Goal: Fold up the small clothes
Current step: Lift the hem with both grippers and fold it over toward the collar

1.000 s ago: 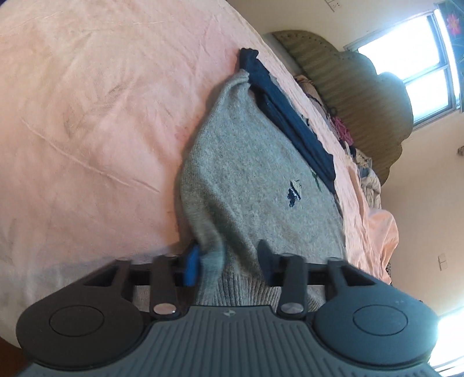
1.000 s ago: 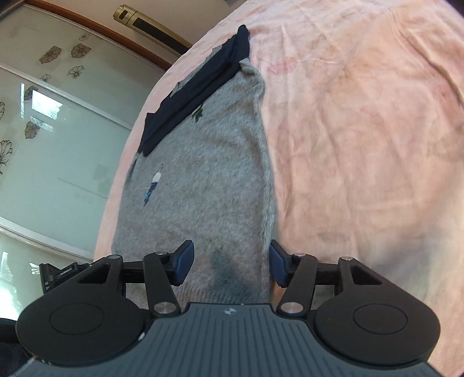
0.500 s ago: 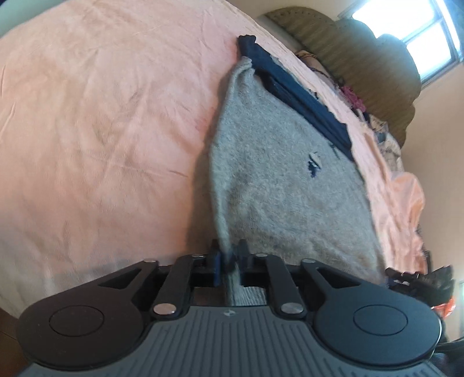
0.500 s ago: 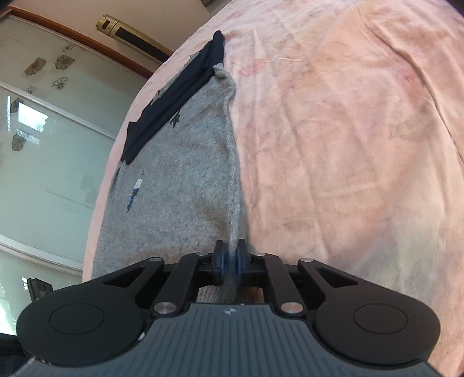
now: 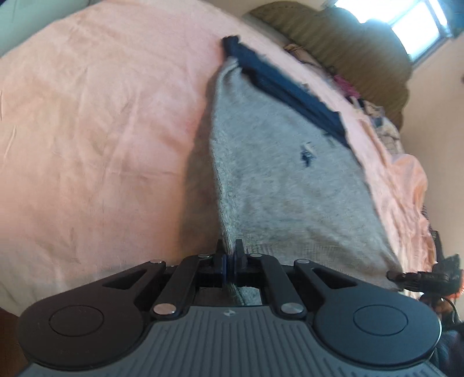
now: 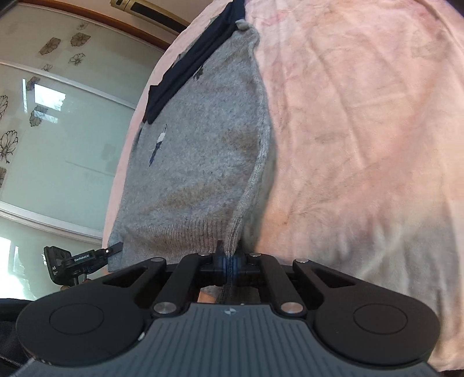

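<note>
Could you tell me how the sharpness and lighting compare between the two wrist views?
Left wrist view: the grey sweater and its navy collar are smeared by motion blur, and the window is blown out. Right wrist view: sharper, knit ribbing readable, a soft shadow on the pink sheet beside the lifted hem; fisheye bending throughout.

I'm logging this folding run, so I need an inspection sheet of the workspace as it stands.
Surface: pink sheet, wrinkled.
Job's things: grey sweater spread flat, navy collar at far end.
Clutter: clothes pile by the headboard.
Grippers: left tongs and right tongs both just closed, each shut on a hem corner.
Cables: nothing seen.
Surroundings: headboard, window, glass doors.
</note>
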### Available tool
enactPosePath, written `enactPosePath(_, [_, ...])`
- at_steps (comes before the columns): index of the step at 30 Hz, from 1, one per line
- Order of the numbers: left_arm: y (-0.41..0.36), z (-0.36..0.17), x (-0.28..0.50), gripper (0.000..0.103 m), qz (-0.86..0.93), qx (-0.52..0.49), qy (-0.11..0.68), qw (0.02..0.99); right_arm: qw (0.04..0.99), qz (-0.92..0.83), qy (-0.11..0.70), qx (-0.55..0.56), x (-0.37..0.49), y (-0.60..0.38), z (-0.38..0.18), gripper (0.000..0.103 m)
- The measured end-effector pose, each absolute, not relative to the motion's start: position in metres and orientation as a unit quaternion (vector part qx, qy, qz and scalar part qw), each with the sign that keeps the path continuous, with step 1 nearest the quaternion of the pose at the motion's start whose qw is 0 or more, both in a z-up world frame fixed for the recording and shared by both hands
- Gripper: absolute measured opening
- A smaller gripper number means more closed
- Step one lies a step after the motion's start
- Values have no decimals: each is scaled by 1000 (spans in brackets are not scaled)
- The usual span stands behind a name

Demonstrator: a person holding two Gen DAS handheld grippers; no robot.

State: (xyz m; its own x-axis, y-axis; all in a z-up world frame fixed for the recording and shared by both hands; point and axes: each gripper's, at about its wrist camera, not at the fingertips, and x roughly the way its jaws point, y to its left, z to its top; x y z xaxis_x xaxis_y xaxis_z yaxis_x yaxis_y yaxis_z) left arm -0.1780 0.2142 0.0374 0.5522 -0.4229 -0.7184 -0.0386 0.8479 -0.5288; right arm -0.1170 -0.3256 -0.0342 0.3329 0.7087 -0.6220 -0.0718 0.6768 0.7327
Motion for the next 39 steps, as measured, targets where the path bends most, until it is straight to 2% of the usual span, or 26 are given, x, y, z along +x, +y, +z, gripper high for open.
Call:
enactPosePath(3, [209,27,-172,5,-115,-228,487,835,753,248,524,311,-119,-336,-33,8])
enactPosePath(5, [212,23,-171,7,-121,-246,477,835,738,255,527,334,-115,-336,-41,7])
enactPosePath(6, [214,21,-169,12,-122,-264,478,829,735,258,527,341,-111,-337,-44,12])
enactPosePath(7, [218,19,-167,26,-130,-290,477,820,732,265,522,350,-111,-337,-44,17])
enactPosePath(8, [221,17,-166,38,-143,-318,471,810,726,273,513,367,-111,-335,-45,32])
enactPosePath(9, [223,16,-165,57,-157,-342,462,803,719,286,503,386,-111,-334,-45,53])
enactPosePath(10, [220,15,-164,62,-162,-350,456,802,715,298,494,395,-110,-331,-45,61])
enactPosePath(11, [215,17,-162,62,-160,-341,454,807,714,305,492,394,-108,-326,-44,66])
enactPosePath(12, [210,20,-160,59,-159,-324,454,815,714,305,497,388,-104,-321,-43,62])
enactPosePath(13, [205,22,-159,34,-151,-305,458,821,712,304,504,383,-101,-317,-44,57])
enactPosePath(14, [202,22,-157,11,-144,-288,472,821,707,302,516,377,-97,-314,-46,36])
enactPosePath(15, [200,18,-154,4,-143,-280,488,814,701,300,534,364,-93,-310,-51,13])
enactPosePath(18, [203,27,-155,4,-150,-279,475,821,697,321,535,354,-96,-308,-46,11])
enactPosePath(23, [214,66,-127,4,-195,-313,398,840,728,341,466,370,-73,-316,-5,11])
enactPosePath(30, [231,94,17,4,-198,-378,279,860,747,356,333,452,49,-325,27,11])
enactPosePath(34, [228,84,125,4,-161,-381,274,868,749,316,306,495,162,-323,11,11])
enactPosePath(37, [218,59,202,5,-103,-362,321,869,739,269,317,530,236,-318,-18,12])
enactPosePath(39, [216,47,229,9,-83,-376,339,858,723,226,336,560,270,-313,-49,20])
